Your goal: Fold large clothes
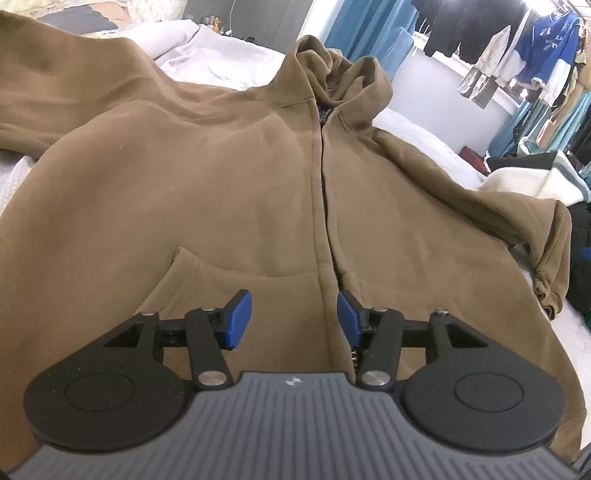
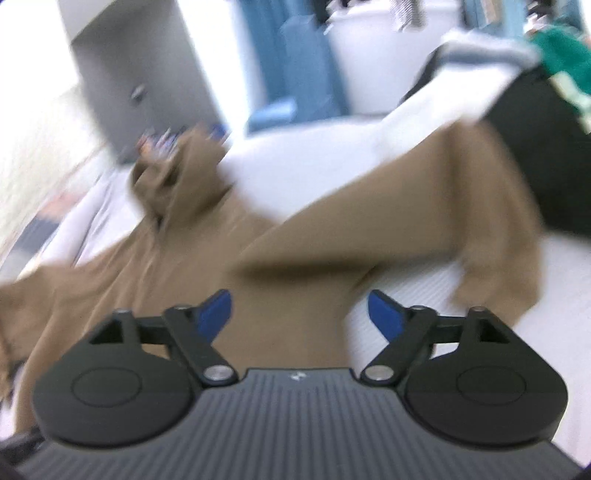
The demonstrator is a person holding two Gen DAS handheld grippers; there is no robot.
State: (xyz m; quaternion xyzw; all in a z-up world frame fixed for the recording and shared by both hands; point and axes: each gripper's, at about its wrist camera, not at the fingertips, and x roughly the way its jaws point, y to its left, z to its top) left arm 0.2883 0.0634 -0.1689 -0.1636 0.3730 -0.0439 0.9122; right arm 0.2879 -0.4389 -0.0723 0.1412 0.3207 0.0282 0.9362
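Lying zipped, front up on the bed [image 1: 417, 133] for folding: hoodie [image 1: 221, 192]; hovered near its hem, left gripper [image 1: 294, 319] released; right gripper [image 2: 299, 314] released, empty

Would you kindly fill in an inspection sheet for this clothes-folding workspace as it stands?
Surface: white bedding, mostly covered.
Job's things: brown zip hoodie spread front up, zip closed, hood at the far end, one sleeve bent at the bed edge.
Clutter: pile of clothes beside the bed.
Grippers: left gripper open over the hem, near the zip; right gripper open, nothing between its blue pads; that view is blurred.
Cables: nothing seen.
Surroundings: hanging garments, blue curtains.
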